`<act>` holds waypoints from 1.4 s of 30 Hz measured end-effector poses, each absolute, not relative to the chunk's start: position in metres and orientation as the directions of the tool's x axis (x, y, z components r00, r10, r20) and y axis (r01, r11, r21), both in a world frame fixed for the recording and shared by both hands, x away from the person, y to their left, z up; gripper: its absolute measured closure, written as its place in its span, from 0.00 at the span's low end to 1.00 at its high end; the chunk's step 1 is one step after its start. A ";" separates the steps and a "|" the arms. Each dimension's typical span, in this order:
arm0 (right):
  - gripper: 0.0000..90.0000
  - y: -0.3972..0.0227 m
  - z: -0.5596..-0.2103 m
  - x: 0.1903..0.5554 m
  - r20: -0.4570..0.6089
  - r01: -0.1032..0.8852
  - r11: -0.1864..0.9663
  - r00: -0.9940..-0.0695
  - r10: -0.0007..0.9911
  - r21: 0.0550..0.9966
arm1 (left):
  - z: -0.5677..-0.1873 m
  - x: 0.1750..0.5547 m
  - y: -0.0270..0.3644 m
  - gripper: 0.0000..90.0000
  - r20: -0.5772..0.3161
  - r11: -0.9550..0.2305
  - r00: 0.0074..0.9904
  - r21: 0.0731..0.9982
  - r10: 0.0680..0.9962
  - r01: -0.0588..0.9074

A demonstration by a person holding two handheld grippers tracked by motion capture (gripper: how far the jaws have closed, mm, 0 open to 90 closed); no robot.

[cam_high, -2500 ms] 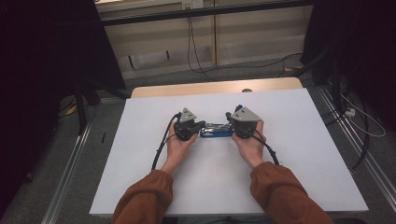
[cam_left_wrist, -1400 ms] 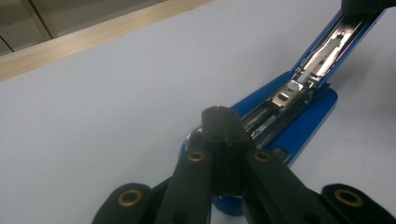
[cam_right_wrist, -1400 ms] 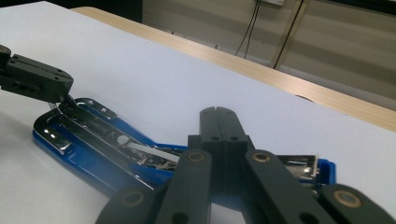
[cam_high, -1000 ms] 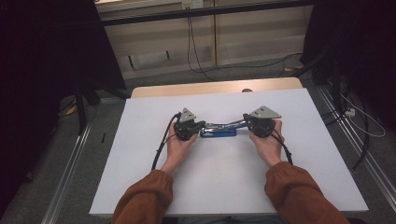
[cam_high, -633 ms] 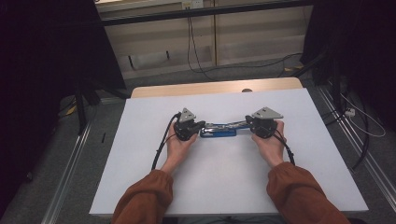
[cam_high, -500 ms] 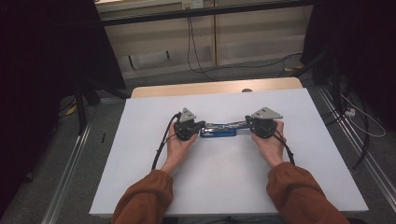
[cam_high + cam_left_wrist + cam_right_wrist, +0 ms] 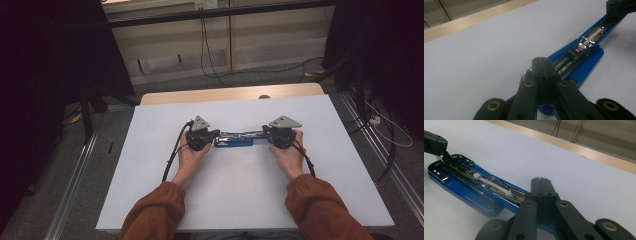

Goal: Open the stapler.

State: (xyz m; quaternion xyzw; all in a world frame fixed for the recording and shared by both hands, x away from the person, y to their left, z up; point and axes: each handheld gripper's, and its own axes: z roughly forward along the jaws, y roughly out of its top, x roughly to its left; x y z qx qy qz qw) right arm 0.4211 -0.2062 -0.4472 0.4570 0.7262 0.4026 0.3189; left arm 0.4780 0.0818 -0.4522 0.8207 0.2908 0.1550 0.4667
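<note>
1. Blue stapler lies mid-table, swung open flat, magazine exposed
2. Left gripper clamps its base end; right gripper clamps the far end
3. Judged step: opening; next needs steady, level hold

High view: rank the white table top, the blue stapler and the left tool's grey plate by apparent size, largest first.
1. White table top, by far.
2. Blue stapler, opened out flat between the two tools.
3. Left tool's grey plate, smallest.
</note>
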 end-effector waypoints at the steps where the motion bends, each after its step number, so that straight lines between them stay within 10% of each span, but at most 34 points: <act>1: 1.00 -0.206 -0.447 0.421 -0.095 0.407 0.258 -0.380 0.920 0.876 | -0.452 0.478 0.082 1.00 -0.023 -0.391 0.781 0.856 0.624 0.337; 20: 0.95 -0.213 -0.439 0.420 -0.024 0.372 0.200 -0.426 0.904 0.907 | -0.442 0.473 0.080 0.92 -0.001 -0.377 0.795 0.880 0.607 0.289; 29: 0.80 -0.227 -0.434 0.414 0.032 0.374 0.147 -0.433 0.901 0.916 | -0.437 0.467 0.077 0.48 -0.011 -0.353 0.759 0.880 0.651 0.317; 42: 0.33 -0.233 -0.435 0.405 0.048 0.362 0.143 -0.470 0.881 0.921 | -0.434 0.458 0.084 0.07 -0.027 -0.363 0.750 0.863 0.661 0.351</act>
